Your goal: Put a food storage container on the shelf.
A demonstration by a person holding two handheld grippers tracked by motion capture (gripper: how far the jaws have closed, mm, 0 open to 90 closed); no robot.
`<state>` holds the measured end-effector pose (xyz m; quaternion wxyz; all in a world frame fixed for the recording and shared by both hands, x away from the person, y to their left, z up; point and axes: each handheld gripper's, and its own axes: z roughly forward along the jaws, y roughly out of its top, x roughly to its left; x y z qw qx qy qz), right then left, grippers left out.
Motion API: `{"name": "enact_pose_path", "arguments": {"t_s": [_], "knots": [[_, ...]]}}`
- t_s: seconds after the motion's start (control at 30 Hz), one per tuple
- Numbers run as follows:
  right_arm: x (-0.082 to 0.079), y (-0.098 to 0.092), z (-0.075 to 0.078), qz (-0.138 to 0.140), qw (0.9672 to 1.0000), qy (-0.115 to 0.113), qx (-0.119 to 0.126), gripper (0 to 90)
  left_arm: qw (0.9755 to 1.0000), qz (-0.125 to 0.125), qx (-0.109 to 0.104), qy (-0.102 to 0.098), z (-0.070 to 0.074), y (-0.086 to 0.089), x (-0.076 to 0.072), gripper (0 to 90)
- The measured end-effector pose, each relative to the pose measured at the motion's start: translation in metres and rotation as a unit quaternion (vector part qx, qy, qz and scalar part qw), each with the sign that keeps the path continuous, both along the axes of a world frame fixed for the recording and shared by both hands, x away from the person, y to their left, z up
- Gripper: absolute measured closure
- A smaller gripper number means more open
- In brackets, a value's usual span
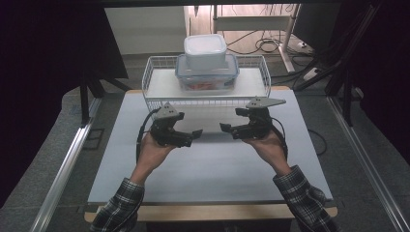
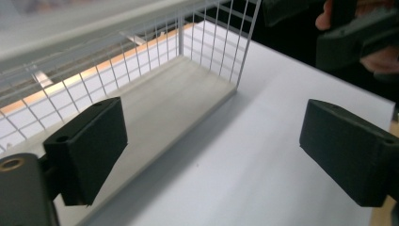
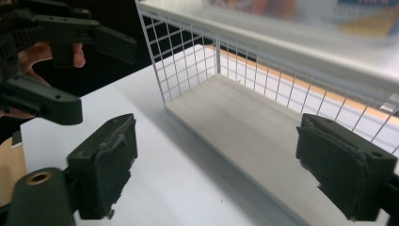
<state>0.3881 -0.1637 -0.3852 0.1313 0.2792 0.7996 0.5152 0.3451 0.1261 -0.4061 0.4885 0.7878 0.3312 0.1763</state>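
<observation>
Both tongs are standing released with nothing between their jaws. The left tongs (image 1: 196, 133) and right tongs (image 1: 224, 127) are facing each other over the white bench (image 1: 208, 169), just in front of the wire basket (image 1: 153, 77); no earlier state is assessed here.

The work in hand appears to concern the basket and its load. The basket is sitting at the far edge of the bench. Inside it a clear container with a blue-rimmed lid (image 1: 207, 73) is resting on the basket floor, and a smaller white container (image 1: 205, 50) is stacked squarely on top of it.

The left gripper view is looking along the basket's near wire wall (image 2: 141, 61) toward a corner; the right gripper view is showing the same wall (image 3: 244, 70) from the opposite end, with the other tongs (image 3: 70, 106) farther off.

Recommendations, as judgement:
- Each pair of tongs should be taking one end of the basket rim, at matching points, so the load is staying level.
- Jaws should be closing across a rim wire, not into the mesh gaps, where pads may slip.
- Any lift or slide should be proceeding slowly and evenly; the upper container is merely stacked and could be sliding off if the basket tilts.
- Cables should be kept clear of the wire corners.
</observation>
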Motion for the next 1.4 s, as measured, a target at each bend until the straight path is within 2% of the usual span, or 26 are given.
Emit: {"name": "enact_pose_path", "arguments": {"t_s": [0.07,0.17,0.27,0.4,0.7,0.87,0.97,1.17,1.4], "knots": [[0.0,-0.002,-0.007,0.001,1.0,0.007,-0.005,10.1,1.0,0.003,0.008,-0.003,-0.009,0.0,-0.003,4.3],[-0.003,-0.006,-0.015,-0.001,0.9997,0.008,-0.022,6.6,0.9998,0.004,0.019,0.008,-0.018,0.0,-0.005,3.5],[-0.007,-0.011,-0.021,0.0,0.9996,0.015,-0.024,4.3,0.9998,-0.001,0.014,0.011,-0.026,0.002,-0.011,3.4],[-0.016,-0.018,-0.025,0.004,0.9997,0.018,-0.018,2.9,0.9996,-0.002,0.024,0.012,-0.034,0.005,-0.021,3.3],[-0.034,-0.024,-0.029,0.007,0.9995,0.017,-0.026,1.0,0.9995,0.001,-0.024,0.021,-0.037,0.018,-0.046,2.6],[-0.044,-0.026,-0.037,-0.006,0.9994,0.012,-0.033,0.0,0.9998,0.015,-0.008,0.01,-0.045,0.028,-0.059,2.4],[-0.048,-0.028,-0.042,-0.011,0.9991,0.012,-0.038,0.0,0.9996,0.028,-0.006,0.007,-0.051,0.035,-0.064,2.4],[-0.055,-0.038,-0.052,-0.02,0.9984,0.012,-0.052,0.0,0.9984,0.053,0.017,0.013,-0.067,0.045,-0.07,2.4],[-0.06,-0.056,-0.068,-0.037,0.9975,0.025,-0.056,0.0,0.9976,0.06,0.031,0.015,-0.083,0.051,-0.077,2.1]]}}
